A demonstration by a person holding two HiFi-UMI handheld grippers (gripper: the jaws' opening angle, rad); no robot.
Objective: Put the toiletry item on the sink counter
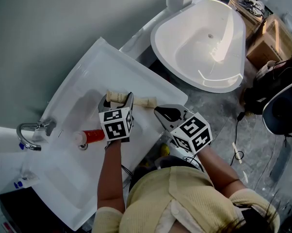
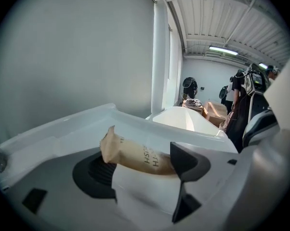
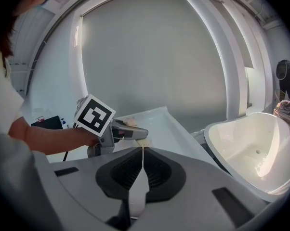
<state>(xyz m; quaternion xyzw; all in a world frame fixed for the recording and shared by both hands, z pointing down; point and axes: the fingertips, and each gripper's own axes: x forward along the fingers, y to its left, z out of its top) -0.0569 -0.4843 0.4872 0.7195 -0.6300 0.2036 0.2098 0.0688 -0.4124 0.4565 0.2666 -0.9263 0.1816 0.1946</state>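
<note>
A beige packet (image 1: 143, 101) (image 2: 135, 155) was seen lying flat on the white bench (image 1: 102, 62) (image 2: 63, 129), on the rim at the far side of the basin (image 1: 80, 111). It was set crosswise between the fingers (image 2: 184, 161) of the left gripper (image 1: 117, 100) (image 2: 140, 165). Those fingers were spread wide, one on each side of the packet, and the packet was carried by the bench rather than clamped. In the left gripper view one crimped end of the packet stood free near the dark pad on the left. The other end was hidden behind the tip of the finger on the right, so contact there could not be judged.

The right gripper (image 1: 163, 113) (image 3: 143, 150) was held just beside the left one, off the near edge of the bench. Its fingers were pressed together with only a thin seam between them, and nothing was held in them.

A red tube (image 1: 92, 136) was seen lying in the basin, close to the drain. A chrome tap (image 1: 32, 132) was mounted at the basin's left end. A white bathtub (image 1: 204, 38) (image 3: 253, 148) stood well apart from the bench, and cardboard boxes (image 1: 269, 38) were stacked beyond it.
</note>
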